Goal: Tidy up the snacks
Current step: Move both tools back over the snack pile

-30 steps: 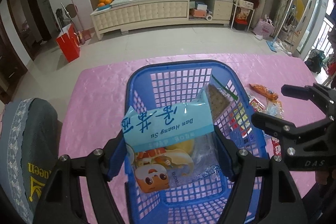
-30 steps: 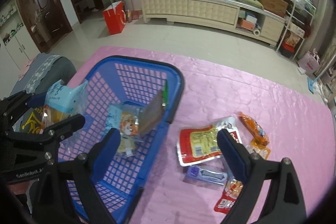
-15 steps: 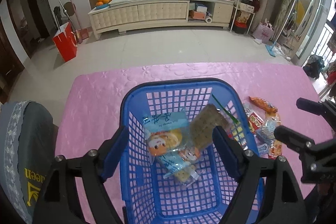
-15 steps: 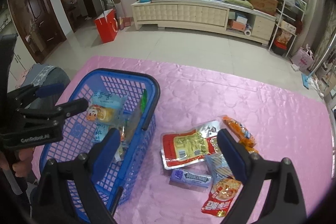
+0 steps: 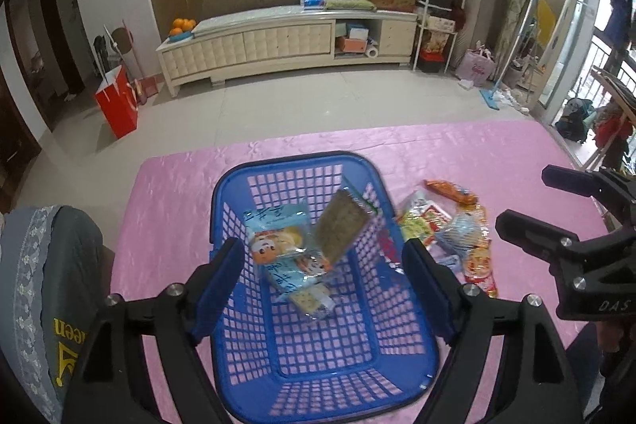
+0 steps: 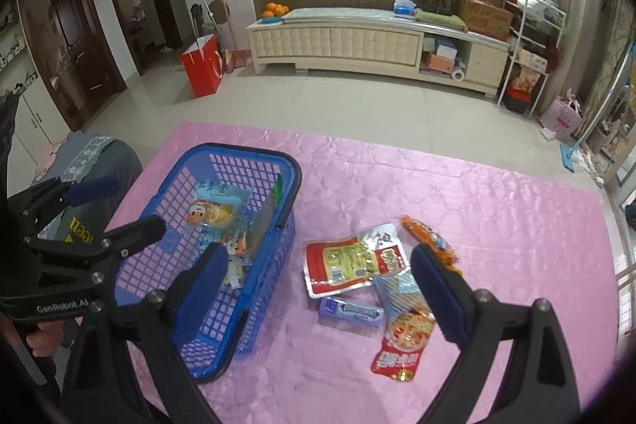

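Observation:
A blue plastic basket [image 5: 234,181] [image 6: 292,181] stands on the pink table. Inside lie light-blue cake packets [image 5: 280,235] [image 6: 214,209] and a brown cracker pack [image 5: 342,225] leaning on the right wall. My left gripper [image 5: 324,285] is open and empty above the basket; it also shows in the right wrist view [image 6: 115,203]. My right gripper [image 6: 318,289] is open and empty above loose snacks: a red-and-yellow packet [image 6: 349,263], a purple bar [image 6: 349,312], a red pouch [image 6: 401,344] and an orange packet [image 6: 429,239].
The pink tablecloth [image 6: 497,225] covers the table. A grey chair back [image 5: 43,285] stands at the left edge. Beyond the table's far edge are a tiled floor, a red bag [image 5: 117,106] and a cream cabinet [image 5: 278,46].
My left gripper let go of the light-blue cake packet, which now lies in the basket. Both grippers drew back and up from the table.

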`<state>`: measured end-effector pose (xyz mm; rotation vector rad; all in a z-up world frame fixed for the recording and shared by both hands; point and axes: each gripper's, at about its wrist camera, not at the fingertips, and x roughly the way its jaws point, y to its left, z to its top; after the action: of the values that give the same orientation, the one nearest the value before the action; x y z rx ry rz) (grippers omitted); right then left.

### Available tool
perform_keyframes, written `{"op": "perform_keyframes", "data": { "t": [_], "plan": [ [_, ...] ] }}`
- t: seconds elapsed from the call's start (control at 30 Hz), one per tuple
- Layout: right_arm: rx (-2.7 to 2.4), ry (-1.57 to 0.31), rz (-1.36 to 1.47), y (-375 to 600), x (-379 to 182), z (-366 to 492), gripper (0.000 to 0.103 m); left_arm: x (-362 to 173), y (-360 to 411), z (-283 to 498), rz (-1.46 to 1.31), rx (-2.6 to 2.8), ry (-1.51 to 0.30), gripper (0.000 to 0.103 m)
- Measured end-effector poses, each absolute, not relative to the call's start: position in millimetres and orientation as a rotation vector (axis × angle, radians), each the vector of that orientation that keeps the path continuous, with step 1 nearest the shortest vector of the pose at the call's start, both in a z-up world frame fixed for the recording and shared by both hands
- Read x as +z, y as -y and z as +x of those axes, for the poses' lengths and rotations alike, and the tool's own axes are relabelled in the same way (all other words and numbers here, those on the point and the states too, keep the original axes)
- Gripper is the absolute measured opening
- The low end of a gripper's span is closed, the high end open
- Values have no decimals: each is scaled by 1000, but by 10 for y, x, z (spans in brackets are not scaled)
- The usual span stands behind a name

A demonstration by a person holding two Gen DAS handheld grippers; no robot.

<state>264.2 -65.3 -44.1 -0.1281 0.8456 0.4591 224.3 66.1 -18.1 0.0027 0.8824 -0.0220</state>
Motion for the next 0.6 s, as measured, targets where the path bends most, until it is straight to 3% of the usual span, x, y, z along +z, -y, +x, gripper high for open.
{"op": "perform_keyframes", "data": {
  "t": [0.3,0.6],
  "plan": [
    [417,-826,-107,1012,-312,2373,95,54,-206,2001,55,-70,-839,80],
    [369,-867,-83,1405,-501,2270,95,-121,269,1921,88,-115,-862,80]
  ]
}}
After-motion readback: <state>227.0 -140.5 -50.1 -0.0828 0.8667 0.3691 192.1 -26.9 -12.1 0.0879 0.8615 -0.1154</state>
